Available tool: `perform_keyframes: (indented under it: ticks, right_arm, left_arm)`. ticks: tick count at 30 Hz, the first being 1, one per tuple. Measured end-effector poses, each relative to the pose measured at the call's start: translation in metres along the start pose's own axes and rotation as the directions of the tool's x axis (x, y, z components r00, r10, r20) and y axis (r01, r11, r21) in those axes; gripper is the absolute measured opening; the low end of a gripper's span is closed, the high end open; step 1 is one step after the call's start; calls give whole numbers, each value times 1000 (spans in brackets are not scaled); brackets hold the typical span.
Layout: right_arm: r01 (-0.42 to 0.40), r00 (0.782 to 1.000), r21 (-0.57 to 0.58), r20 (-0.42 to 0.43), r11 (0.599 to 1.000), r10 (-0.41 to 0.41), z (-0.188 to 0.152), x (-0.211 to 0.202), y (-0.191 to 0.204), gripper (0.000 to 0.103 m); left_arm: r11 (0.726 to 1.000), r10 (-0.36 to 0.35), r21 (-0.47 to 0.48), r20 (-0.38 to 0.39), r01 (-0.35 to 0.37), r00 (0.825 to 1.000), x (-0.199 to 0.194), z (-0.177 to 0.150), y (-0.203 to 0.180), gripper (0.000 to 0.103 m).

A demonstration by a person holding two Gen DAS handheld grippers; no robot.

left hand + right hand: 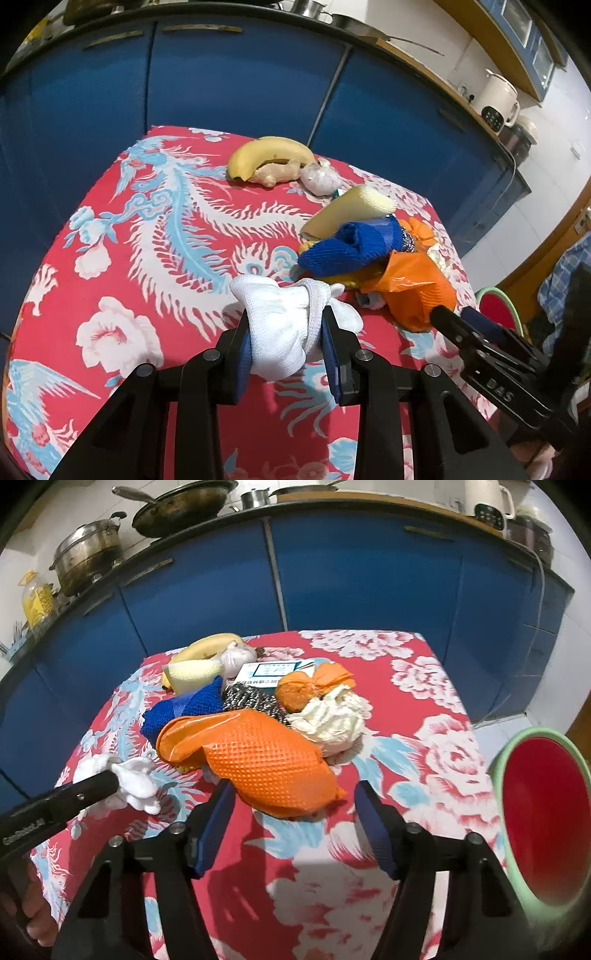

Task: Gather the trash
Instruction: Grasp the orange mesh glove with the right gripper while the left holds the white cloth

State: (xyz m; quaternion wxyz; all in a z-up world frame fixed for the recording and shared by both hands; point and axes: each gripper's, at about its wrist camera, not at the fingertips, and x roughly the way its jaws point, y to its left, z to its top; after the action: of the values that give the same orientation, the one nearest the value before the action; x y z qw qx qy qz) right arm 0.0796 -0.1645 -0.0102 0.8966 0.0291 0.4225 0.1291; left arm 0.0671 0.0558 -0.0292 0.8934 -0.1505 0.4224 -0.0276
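1. Right now the white cloth [291, 325] is pinched between the blue pads of the left hand-held gripper [286, 343], bunched up and bulging out past the fingertips, low over the near part of the bench [155, 229].
2. From the right wrist view the same white cloth [135, 782] hangs at the tip of the left hand-held gripper's black finger, off to the left of the pile.
3. The right hand-held gripper [295, 808] stands partly open with nothing pressed between its pads; the near end of the orange glove [266, 764] lies in the gap between its fingertips.
4. Behind the orange glove lie a blue cloth [184, 712], a black-and-white scrubber [251, 699], a cream crumpled wad [328, 720] and a knotted orange bag [310, 686], all bunched together.
5. Further back are a pale sponge [192, 675], a printed card [273, 670], a garlic bulb [236, 655] and a banana [207, 646]; a piece of ginger [275, 171] touches the banana.
6. A red bin with a green rim [546, 827] stands just beside the bench's right edge.
7. Blue cabinets [351, 576] run behind the bench, with pots and a kettle on top.
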Motion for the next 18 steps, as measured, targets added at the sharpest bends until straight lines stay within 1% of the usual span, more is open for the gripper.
perform_keyframes:
  ticks: [1, 3, 4, 6, 7, 9, 12, 15, 18]
  right_arm:
    - [-5, 1000, 0, -11, 1000, 5, 0, 4, 0, 63]
    - [-7, 999, -2, -34, 1000, 7, -1, 12, 2, 54]
    - [-9, 999, 0, -40, 1000, 9, -2, 14, 2, 51]
    - [-32, 998, 15, -49, 999, 33, -5, 17, 1, 36]
    - [-36, 998, 20, -49, 999, 37, -6, 16, 1, 31]
    - [-46, 998, 19, -40, 999, 46, -8, 13, 0, 15]
    - [-50, 998, 10, -23, 999, 51, -8, 4, 0, 9]
    - [-84, 996, 19, -14, 996, 85, -8, -8, 0, 8]
    - [-103, 995, 0, 18, 995, 103, -9, -27, 3, 7]
  left_arm:
    - [1000, -1, -2, 0, 1, 1000, 0, 0, 1, 34]
    - [1000, 0, -5, 2, 0, 1000, -1, -1, 2, 34]
    - [1000, 0, -6, 3, 0, 1000, -2, -1, 2, 34]
    - [1000, -1, -6, 5, 1, 1000, -3, -1, 3, 34]
    - [1000, -1, -6, 6, 1, 1000, -4, -1, 3, 34]
    - [1000, -2, -7, 7, 2, 1000, -5, -1, 3, 34]
    - [1000, -6, -4, 9, 6, 1000, -6, -1, 1, 34]
    - [1000, -13, -2, 13, 13, 1000, -9, -1, -2, 34]
    - [1000, -18, 5, 23, 17, 1000, -14, -1, -5, 34]
